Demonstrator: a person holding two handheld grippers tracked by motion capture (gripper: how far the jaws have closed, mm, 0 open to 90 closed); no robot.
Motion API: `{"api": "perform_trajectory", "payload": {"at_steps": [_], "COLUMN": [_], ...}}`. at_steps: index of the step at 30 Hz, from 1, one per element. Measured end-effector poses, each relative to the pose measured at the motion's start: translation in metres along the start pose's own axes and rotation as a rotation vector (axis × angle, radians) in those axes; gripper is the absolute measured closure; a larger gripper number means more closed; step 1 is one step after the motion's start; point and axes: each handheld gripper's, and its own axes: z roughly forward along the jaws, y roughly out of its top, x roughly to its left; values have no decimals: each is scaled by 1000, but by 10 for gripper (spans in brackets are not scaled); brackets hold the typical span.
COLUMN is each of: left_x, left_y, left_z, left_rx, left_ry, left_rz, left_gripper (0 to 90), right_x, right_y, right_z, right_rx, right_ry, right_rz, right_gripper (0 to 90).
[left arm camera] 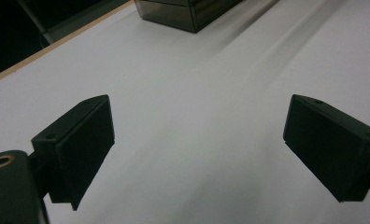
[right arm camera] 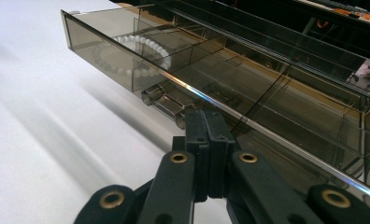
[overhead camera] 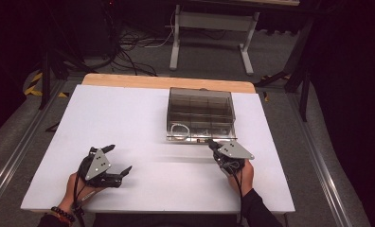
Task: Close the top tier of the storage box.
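White tabletop (overhead camera: 129, 118) runs front to back – near edge first: left gripper (overhead camera: 117, 163) rests on bare surface, jaws spread wide, holding nothing. Right gripper (right arm camera: 206, 119) sits further in, jaws pressed together w/ nothing visibly between, tips at the drawer handle (right arm camera: 162, 100). To move the drawer well, prob. keep pull straight & level. Smoked clear organizer box (overhead camera: 200, 113) is at far centre-right, w/ dividers – white bead bracelet (right arm camera: 131, 53) in front-left compartment.

The high view looks forward and down over the whole white desk (overhead camera: 129, 123). The left gripper (left arm camera: 199, 149) view skims low over bare desk ahead of its jaws, sharing the smoky transparent plastic compartment box (left arm camera: 183, 14) far ahead. The right gripper (right arm camera: 210, 135) view sits close against that box's front.
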Motion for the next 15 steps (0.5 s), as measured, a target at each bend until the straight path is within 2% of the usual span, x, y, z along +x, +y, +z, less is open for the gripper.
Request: {"api": "perform_trajectory", "payload": {"at_steps": [9,15], "left_x": [1,1], "left_y": [0,0], "left_z": [0,0], "left_rx": [5,7], "left_ry": [6,2], "left_rz": [5,-1], "left_gripper": [95,95], "right_x": [2,1], "right_y": [4,6], "right_z": [6,10], "right_rx": [-5,-7], "right_ry": [-12,-26], "right_rz": [-21,-11], "right_gripper": [900,900]}}
